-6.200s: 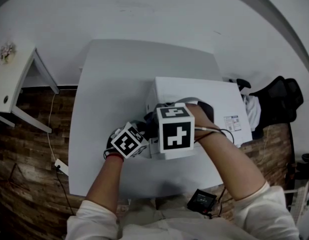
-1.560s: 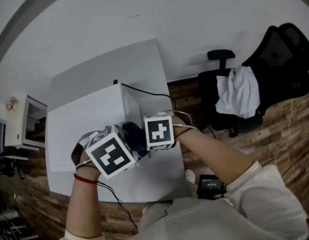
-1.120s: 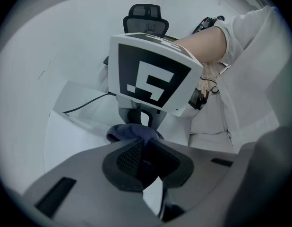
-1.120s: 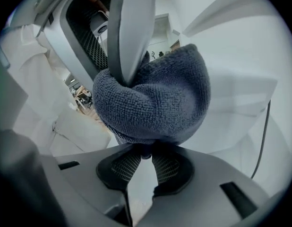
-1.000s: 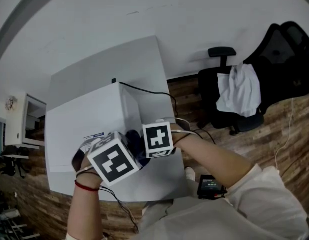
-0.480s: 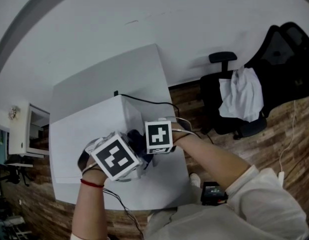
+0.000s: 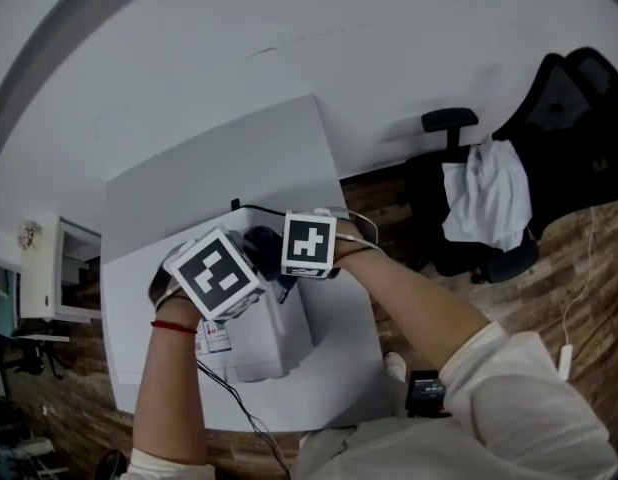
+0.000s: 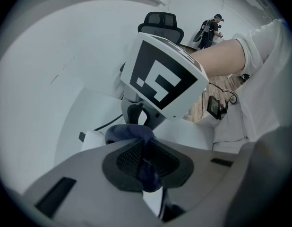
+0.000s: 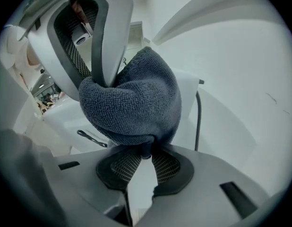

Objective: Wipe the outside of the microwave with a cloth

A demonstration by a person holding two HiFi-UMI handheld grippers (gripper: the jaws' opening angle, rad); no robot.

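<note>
- Both claws, with the cloth between them, stand higher in the head view than half a second ago; more of the microwave shows below the hands
- Worktop (image 7: 239, 158): white, set against a pale wall; it carries the microwave
- Office chair (image 7: 559, 118): black, on the wood floor well apart from the worktop; a white garment (image 7: 486, 203) hangs over it
- Microwave (image 7: 274, 338): white box on the worktop; both hands are above its far end
- Left claw (image 8: 145, 167): points down; narrow, its pads pinching one end of the cloth
- Right claw (image 9: 145, 157): slanted downward, facing the left claw; narrow, its pads nipping a fold of the same cloth
- Cloth (image 9: 136, 103): dark blue terry, bunched into a rounded wad between the two claws, over the microwave; contact with the casing cannot be told
- Cable (image 9: 198, 122): black, running along the white surface just beside the cloth
</note>
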